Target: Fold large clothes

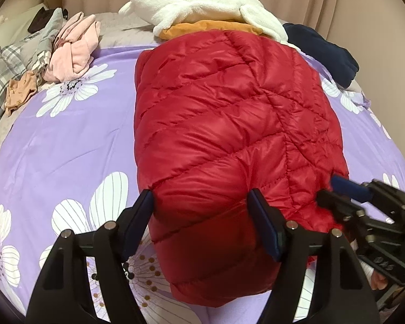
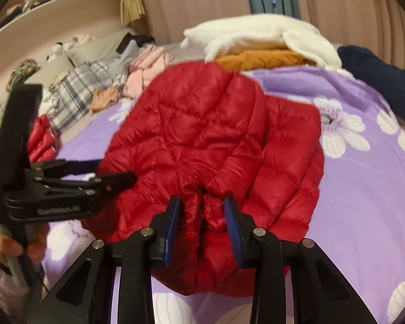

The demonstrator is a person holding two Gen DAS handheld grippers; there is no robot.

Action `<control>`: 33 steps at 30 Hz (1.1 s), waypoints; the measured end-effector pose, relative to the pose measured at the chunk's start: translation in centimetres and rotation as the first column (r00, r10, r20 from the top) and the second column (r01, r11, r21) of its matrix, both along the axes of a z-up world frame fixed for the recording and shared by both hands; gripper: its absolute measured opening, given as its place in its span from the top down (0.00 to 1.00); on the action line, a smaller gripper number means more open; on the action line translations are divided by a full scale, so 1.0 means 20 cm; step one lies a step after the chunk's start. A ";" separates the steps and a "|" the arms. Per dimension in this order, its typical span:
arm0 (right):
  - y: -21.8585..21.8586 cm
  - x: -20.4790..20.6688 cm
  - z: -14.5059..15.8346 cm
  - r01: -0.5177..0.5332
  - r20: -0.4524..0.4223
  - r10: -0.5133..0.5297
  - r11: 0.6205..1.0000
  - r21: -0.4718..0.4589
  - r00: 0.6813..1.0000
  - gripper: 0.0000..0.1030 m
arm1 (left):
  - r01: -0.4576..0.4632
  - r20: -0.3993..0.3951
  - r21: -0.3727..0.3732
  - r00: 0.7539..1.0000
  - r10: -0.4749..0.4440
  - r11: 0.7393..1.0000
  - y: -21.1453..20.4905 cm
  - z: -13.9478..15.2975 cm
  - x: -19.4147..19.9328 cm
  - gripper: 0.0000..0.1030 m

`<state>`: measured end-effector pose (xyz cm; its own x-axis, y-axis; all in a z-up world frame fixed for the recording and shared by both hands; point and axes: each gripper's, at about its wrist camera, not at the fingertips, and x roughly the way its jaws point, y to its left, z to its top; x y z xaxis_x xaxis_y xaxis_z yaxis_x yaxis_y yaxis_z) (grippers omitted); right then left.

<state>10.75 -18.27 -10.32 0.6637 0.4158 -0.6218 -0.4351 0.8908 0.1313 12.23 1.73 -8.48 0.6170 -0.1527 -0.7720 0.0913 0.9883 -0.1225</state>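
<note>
A red quilted down jacket (image 1: 224, 124) lies folded into a long bundle on the purple flowered bedspread (image 1: 67, 140). My left gripper (image 1: 202, 199) is wide open, its fingers straddling the jacket's near end. In the right wrist view the jacket (image 2: 202, 135) is bunched, and my right gripper (image 2: 203, 210) has its jaws closed on a gathered fold of red fabric at the near edge. The right gripper also shows in the left wrist view (image 1: 337, 191) at the jacket's right corner. The left gripper shows in the right wrist view (image 2: 108, 175) at the left, open.
A white fleece (image 1: 202, 8) over an orange garment (image 1: 208, 28) lies at the far end of the bed. A navy garment (image 1: 324, 51) lies at the far right. Pink clothes (image 1: 73, 51), a plaid item (image 1: 2, 73) and a tan piece (image 1: 21, 91) lie at the left.
</note>
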 end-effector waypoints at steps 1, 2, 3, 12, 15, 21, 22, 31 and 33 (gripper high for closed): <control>0.00 0.02 -0.03 0.004 -0.013 -0.004 1.000 -0.012 1.000 0.66 | 0.000 -0.002 -0.004 1.000 0.000 1.000 0.00 0.00 0.00 0.30; 0.00 0.03 -0.05 0.008 -0.020 -0.009 1.000 -0.023 1.000 0.66 | -0.001 -0.001 -0.006 1.000 0.001 1.000 0.00 0.00 0.00 0.30; 0.01 0.03 -0.07 0.008 -0.023 -0.009 0.999 -0.032 1.000 0.66 | -0.001 0.002 -0.007 1.000 0.001 1.000 0.00 0.01 0.00 0.30; 0.01 0.01 -0.10 0.018 -0.034 -0.018 1.000 -0.002 0.999 0.66 | -0.022 0.099 -0.045 0.995 0.027 0.999 0.03 0.13 0.03 0.40; 0.01 0.00 -0.11 0.022 -0.033 -0.022 1.000 0.006 0.999 0.66 | -0.020 0.091 -0.039 0.996 0.024 0.999 0.02 0.13 0.09 0.47; 0.00 -0.01 -0.11 0.033 -0.041 -0.032 0.999 0.013 0.999 0.66 | -0.003 0.059 0.019 0.998 0.002 1.000 -0.02 0.04 0.15 0.48; -0.01 0.00 -0.10 0.033 -0.042 -0.033 0.999 0.014 0.999 0.66 | -0.002 0.061 0.025 0.998 0.000 1.000 -0.02 0.03 0.15 0.48; -0.11 -0.01 0.14 0.046 0.049 -0.057 0.978 0.201 0.997 0.66 | 0.015 0.063 0.018 0.998 -0.016 1.000 -0.02 0.03 0.15 0.48; -0.07 0.06 0.16 0.065 0.052 -0.075 0.982 0.179 0.996 0.66 | 0.017 0.063 0.018 0.998 -0.018 1.000 -0.02 0.03 0.15 0.48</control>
<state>11.87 -19.72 -7.08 0.7278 0.4671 -0.5021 -0.3841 0.8842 0.2658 15.26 1.34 -7.97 0.6618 -0.1503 -0.7344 0.1154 0.9884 -0.0982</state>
